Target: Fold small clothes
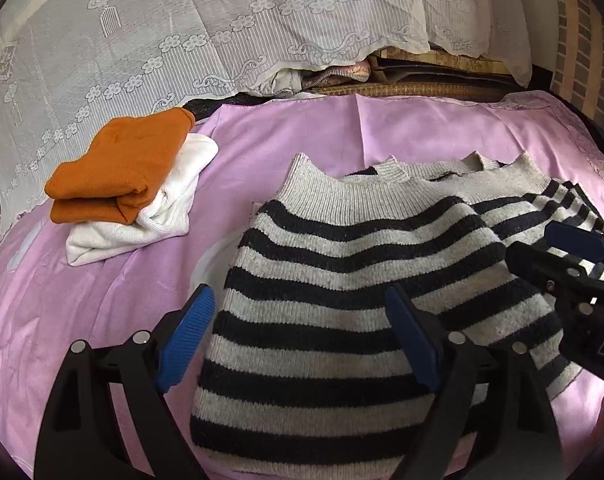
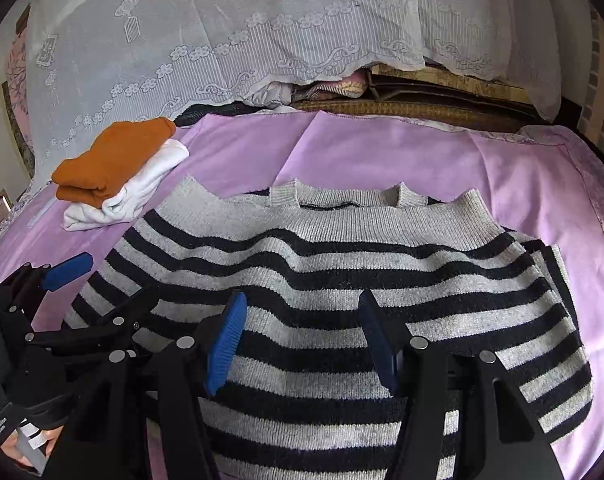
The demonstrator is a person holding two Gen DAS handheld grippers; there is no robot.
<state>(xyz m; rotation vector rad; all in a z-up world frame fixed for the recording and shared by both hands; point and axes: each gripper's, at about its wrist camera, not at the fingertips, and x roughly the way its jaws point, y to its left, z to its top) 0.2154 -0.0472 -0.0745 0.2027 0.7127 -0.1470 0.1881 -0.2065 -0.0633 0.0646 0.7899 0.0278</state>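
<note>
1. Your left tool [image 1: 300, 334] hangs over the near left part of the striped sweater [image 1: 342, 280], its blue-padded fingers [image 1: 186, 336] spread wide apart with nothing between them.
2. Your right tool [image 2: 302, 340] sits over the middle of the same sweater [image 2: 322, 280], its fingers [image 2: 226, 344] also well apart and holding nothing (whether the pads touch the knit below, you cannot tell).
3. Each tool shows in the other's camera: the right tool [image 1: 574, 256] enters at the right edge of the left view, and the left tool [image 2: 68, 266] enters at the left edge of the right view, beside the sweater's left side.
4. The sweater, grey with black stripes, lies on the pink bedsheet [image 1: 382, 128] toward the bed's near edge; its plain grey ribbed hem is turned up toward the far edge, covering the garment up to just short of the collar [image 2: 342, 196].
5. On the right side, striped layers stick out from under the folded part.
6. Toward the far left corner of the bed sits a small pile: a folded orange garment [image 1: 118, 164] on top of a folded white garment [image 1: 158, 216] (the white one shows along the right and near sides).
7. Behind the far edge hangs a white lace cloth [image 1: 182, 20], draped over stacked things of which only the edges show.
</note>
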